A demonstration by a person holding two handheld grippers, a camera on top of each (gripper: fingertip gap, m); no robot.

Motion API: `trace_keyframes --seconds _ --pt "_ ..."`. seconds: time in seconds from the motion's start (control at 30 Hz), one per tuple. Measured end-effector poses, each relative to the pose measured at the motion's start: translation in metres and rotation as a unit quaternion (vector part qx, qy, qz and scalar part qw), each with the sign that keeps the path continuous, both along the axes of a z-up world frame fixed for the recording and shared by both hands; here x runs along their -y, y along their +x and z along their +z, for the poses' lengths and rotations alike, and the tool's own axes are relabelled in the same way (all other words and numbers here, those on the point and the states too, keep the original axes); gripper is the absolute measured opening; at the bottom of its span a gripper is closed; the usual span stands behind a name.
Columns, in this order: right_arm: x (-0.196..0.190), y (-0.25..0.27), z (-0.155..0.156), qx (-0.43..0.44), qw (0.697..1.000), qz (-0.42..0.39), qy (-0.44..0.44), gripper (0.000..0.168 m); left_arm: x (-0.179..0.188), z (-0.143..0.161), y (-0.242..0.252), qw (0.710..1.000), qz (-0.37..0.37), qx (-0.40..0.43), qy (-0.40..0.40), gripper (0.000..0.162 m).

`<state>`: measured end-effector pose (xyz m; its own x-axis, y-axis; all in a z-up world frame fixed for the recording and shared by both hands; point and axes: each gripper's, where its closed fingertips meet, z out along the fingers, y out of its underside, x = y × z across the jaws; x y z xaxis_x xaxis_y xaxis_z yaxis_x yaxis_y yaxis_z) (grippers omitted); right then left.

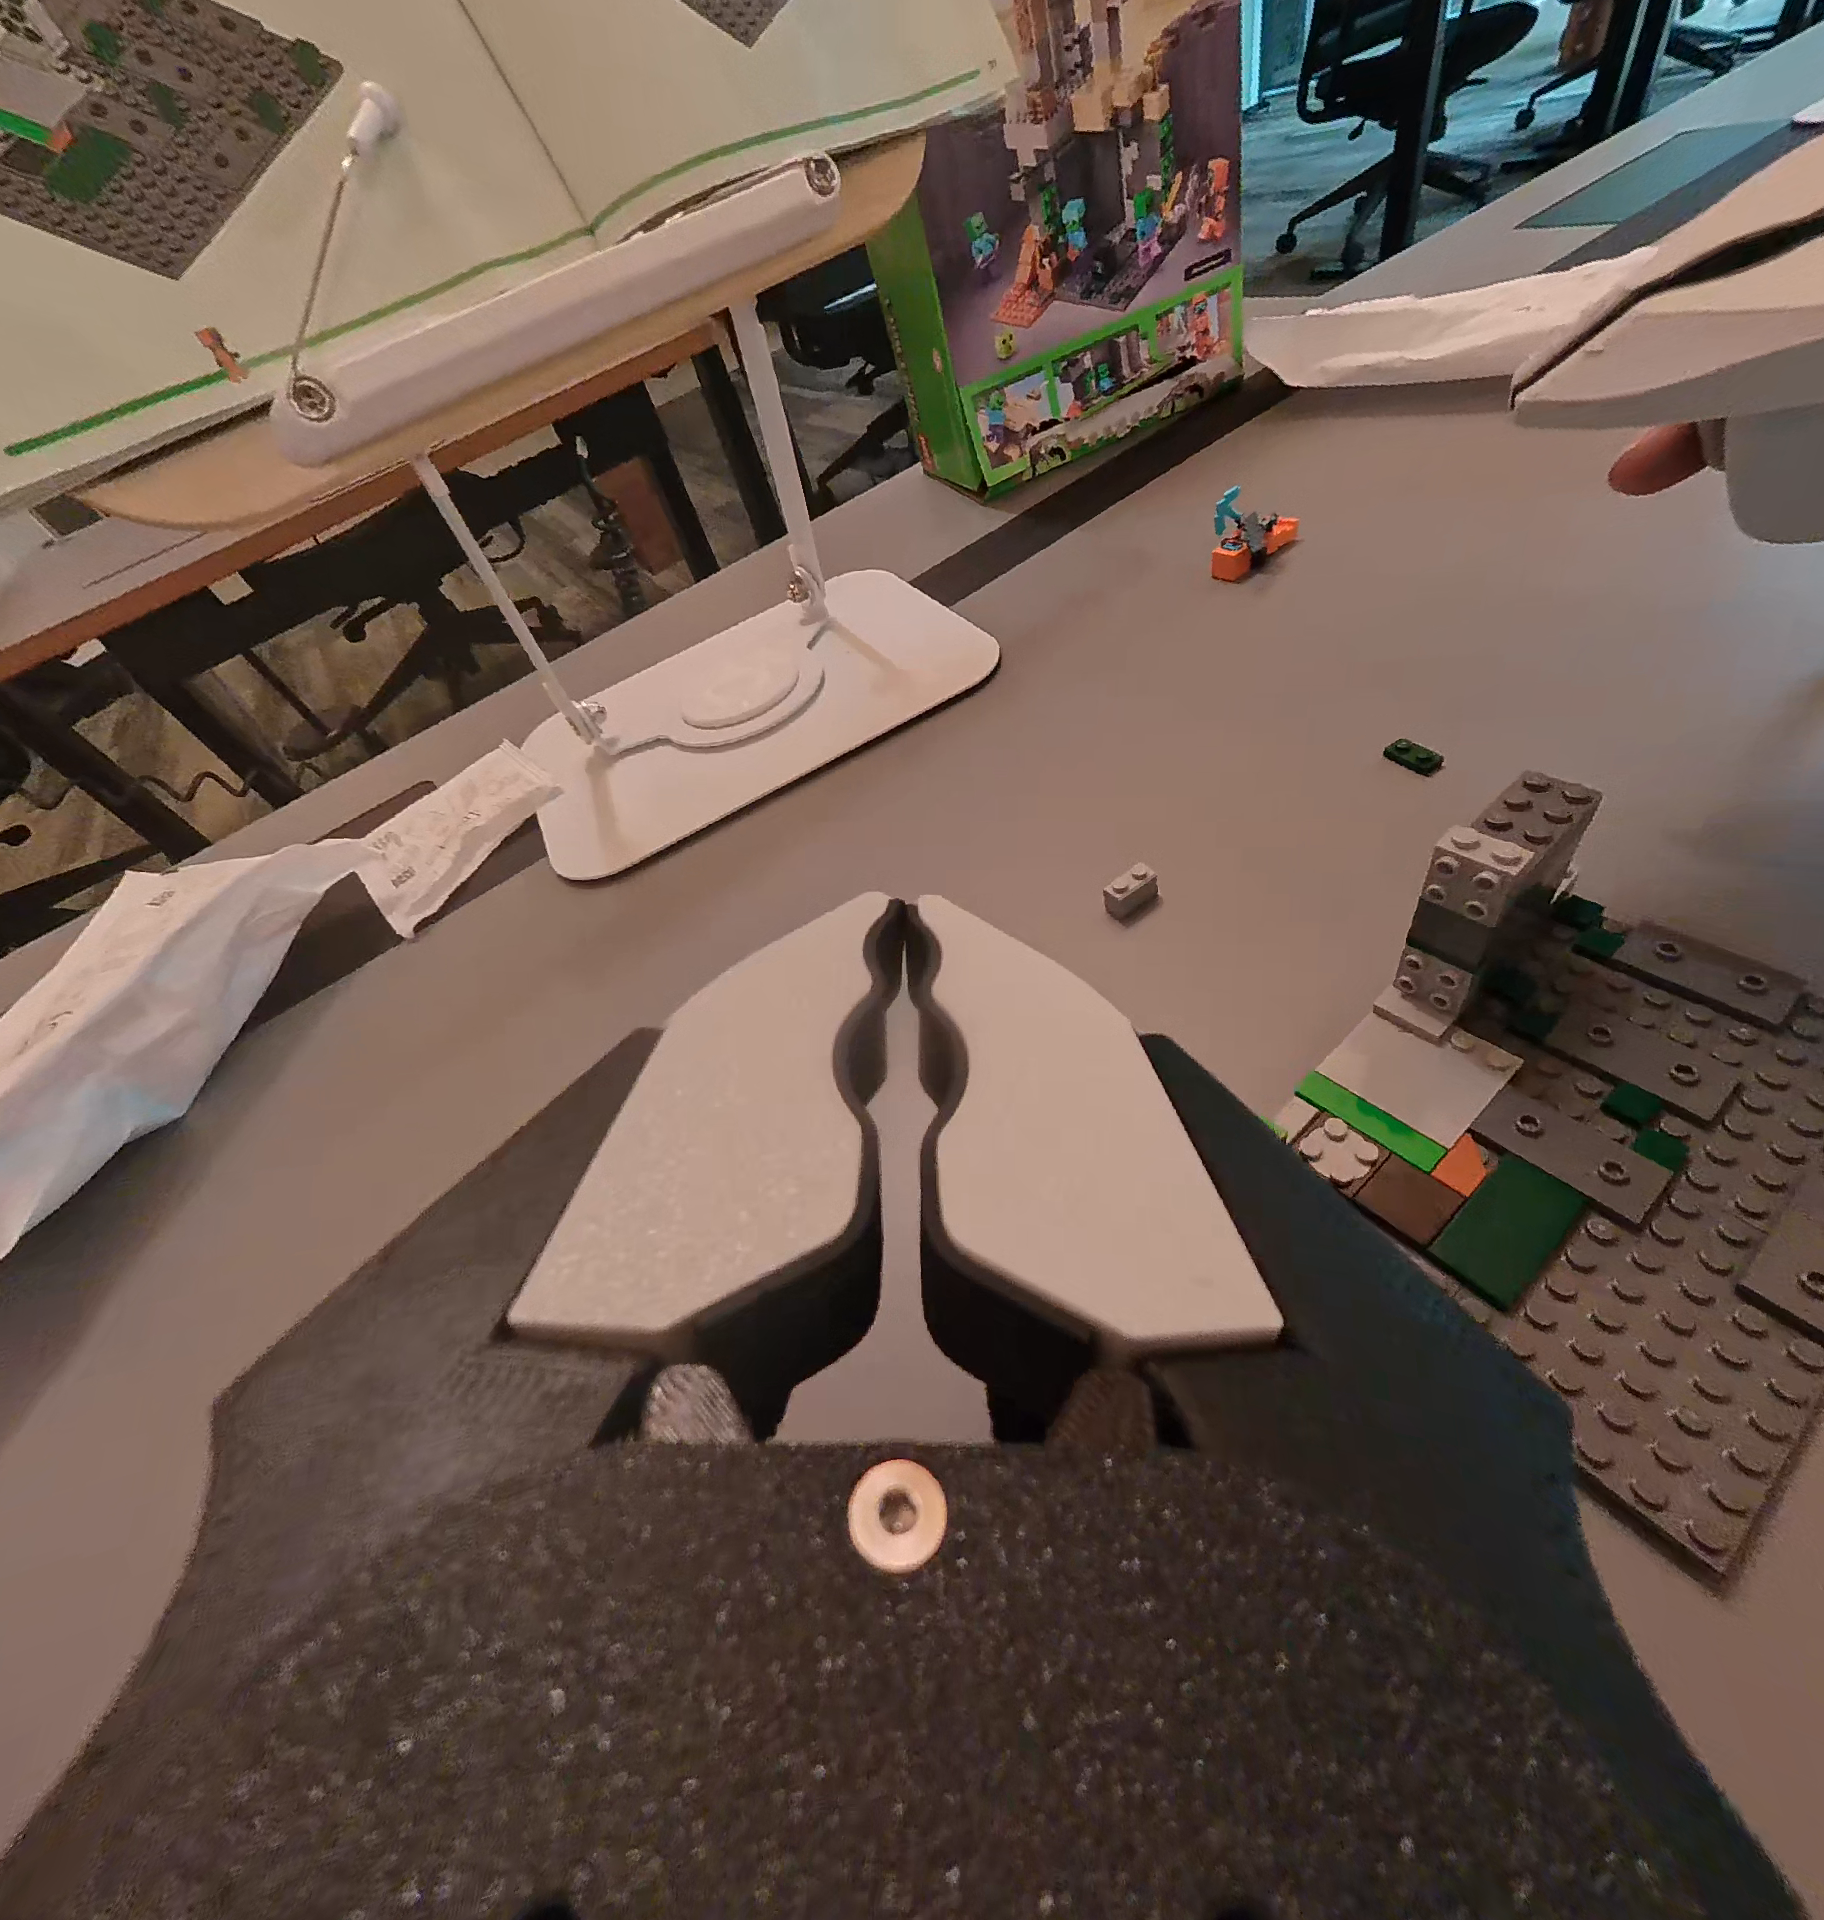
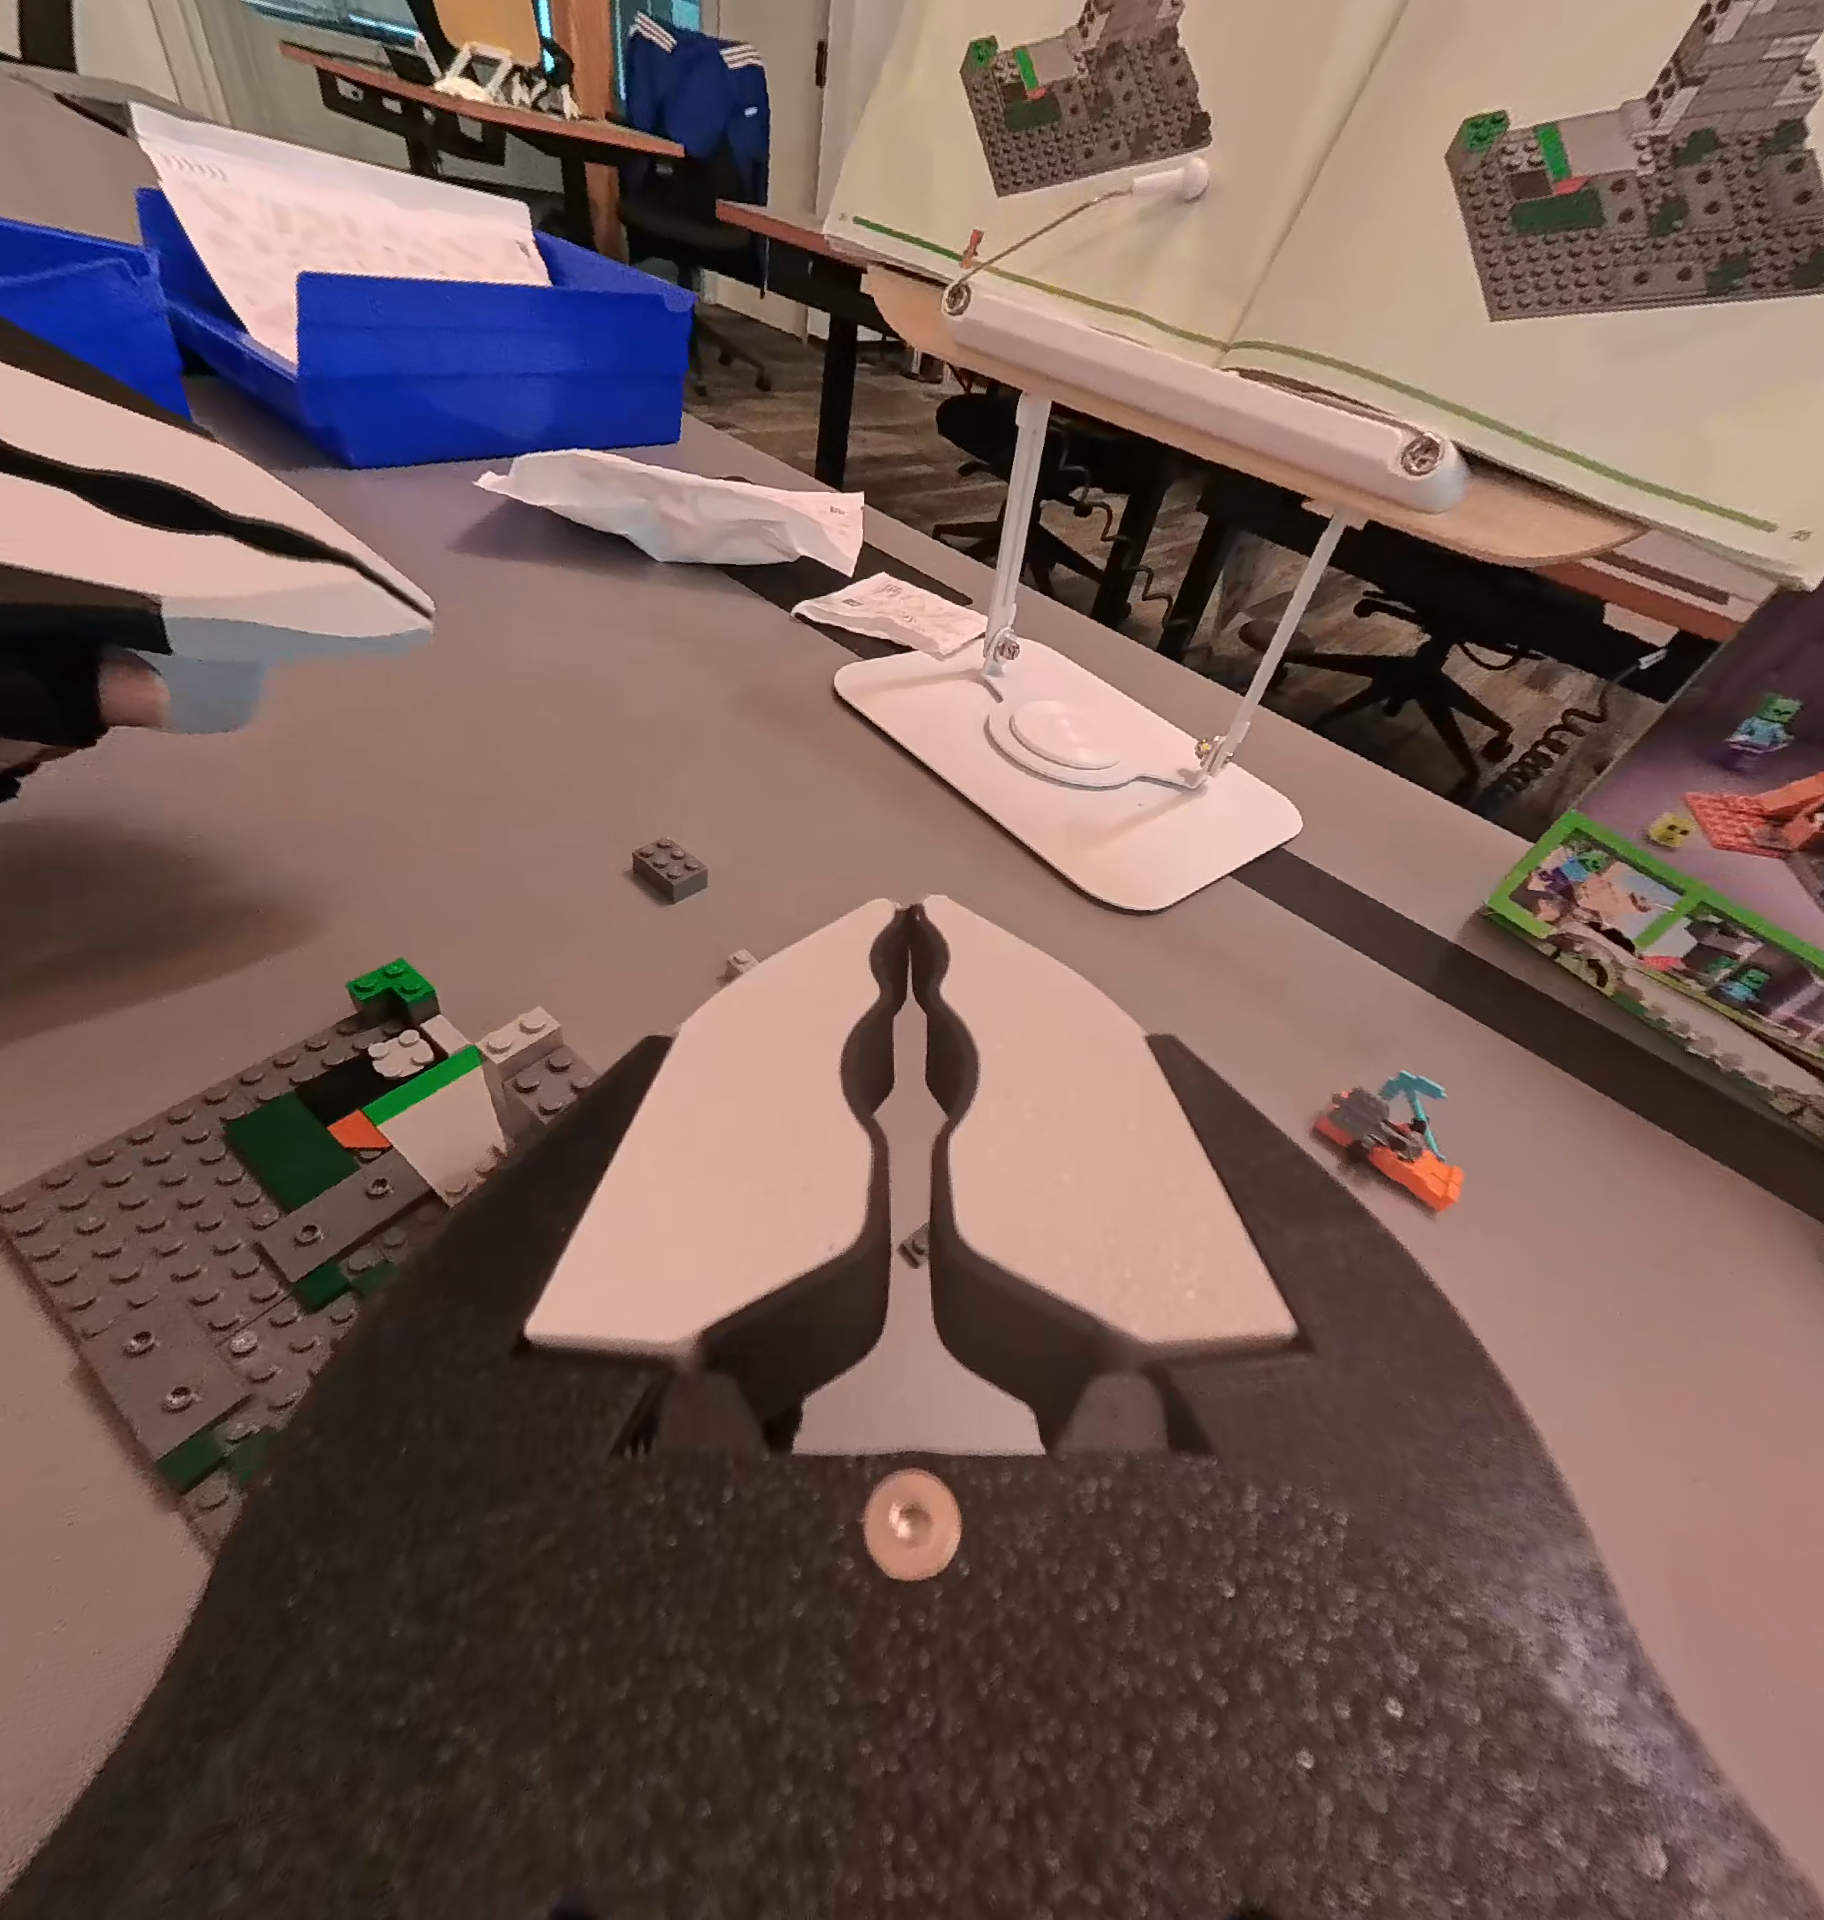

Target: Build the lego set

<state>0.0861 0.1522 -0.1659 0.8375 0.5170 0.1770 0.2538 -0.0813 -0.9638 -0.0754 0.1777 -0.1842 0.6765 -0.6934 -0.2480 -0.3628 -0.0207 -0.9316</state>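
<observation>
A grey baseplate [image 1: 1666, 1403] with green, white and orange tiles and a short grey brick tower [image 1: 1479, 904] lies on the table to the right of my left gripper [image 1: 906, 914]. That gripper is shut and empty above the table. A light grey 1x2 brick [image 1: 1131, 891] lies just right of its tips. My right gripper [image 2: 913, 914] is also shut and empty, hovering over the right edge of the baseplate [image 2: 129, 1247]. A dark grey 2x3 brick [image 2: 669, 868] lies ahead to its left. A small orange figure assembly [image 2: 1396, 1138] lies to its right.
A white book stand [image 1: 762, 707] holds the open instruction booklet [image 2: 1510, 208] at the table's far edge. The set's box [image 1: 1084, 260] stands beside it. A dark green plate [image 1: 1412, 755] lies loose. Blue bins [image 2: 420, 343] and crumpled paper bags [image 2: 679, 520] sit far left. One gripper's finger ends stand about 15 cm off the other's. Measured from the fingertips, the dark grey 2x3 brick [image 2: 669, 868] is 11 cm or so from the left gripper and 20 cm from the right. The grey baseplate [image 1: 1666, 1403] is about 15 cm from my left fingertips. Seen from the right wrist view [image 2: 108, 1218] as well.
</observation>
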Motion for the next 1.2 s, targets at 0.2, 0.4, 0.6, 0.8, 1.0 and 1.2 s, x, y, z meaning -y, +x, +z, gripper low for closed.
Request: trace_keyframes --seconds 0.2,0.4,0.6,0.8,1.0,1.2 --pt "-0.005 0.012 0.006 -0.021 0.999 -0.041 0.007 0.002 -0.002 0.01 -0.004 0.999 0.023 0.025 0.0 0.0" --pt "-0.003 0.015 0.014 -0.039 0.998 -0.048 0.018 0.001 -0.002 0.025 -0.005 0.998 0.038 0.039 0.026 0.0" --pt "-0.002 0.01 0.014 -0.031 0.999 -0.039 0.02 0.0 -0.003 0.023 -0.006 0.998 0.04 0.04 0.026 0.0" --pt "0.0 0.006 0.013 -0.023 0.999 -0.03 0.02 0.001 -0.006 0.015 -0.006 0.999 0.039 0.027 0.022 0.0" --pt "0.001 0.003 0.011 -0.014 0.999 -0.023 0.022 0.0 -0.006 0.014 -0.006 0.999 0.041 0.025 0.023 0.0" --pt "0.002 -0.002 0.011 -0.014 0.999 -0.019 0.024 0.0 -0.021 0.05 0.0 0.996 0.051 0.037 0.056 0.0"
